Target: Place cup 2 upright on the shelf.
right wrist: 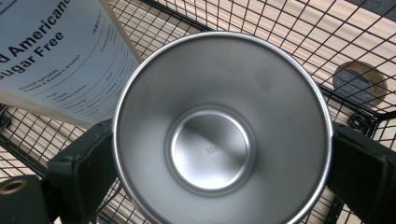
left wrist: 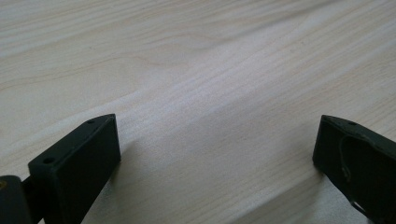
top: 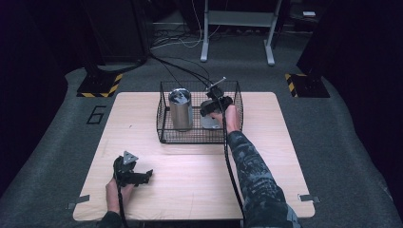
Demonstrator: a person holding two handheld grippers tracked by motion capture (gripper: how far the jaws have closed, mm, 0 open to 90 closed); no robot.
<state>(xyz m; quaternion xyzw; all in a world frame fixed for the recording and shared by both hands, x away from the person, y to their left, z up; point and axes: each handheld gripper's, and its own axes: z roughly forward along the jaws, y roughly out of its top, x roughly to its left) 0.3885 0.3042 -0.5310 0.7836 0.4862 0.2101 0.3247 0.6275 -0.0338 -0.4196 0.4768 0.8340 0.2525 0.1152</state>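
While the left gripper [top: 148,175] rests on the table [top: 190,175], the right gripper [top: 205,110] holds a cup [right wrist: 223,130] inside the wire basket [top: 164,114].

The basket sits at the far middle of the table, with a tall can [top: 180,108] standing in its left part and the cup just beside it on the right. The cup is shiny metal, round and empty, with a flat bottom. The right jaws press its two sides. The left jaws are spread wide over bare wood.
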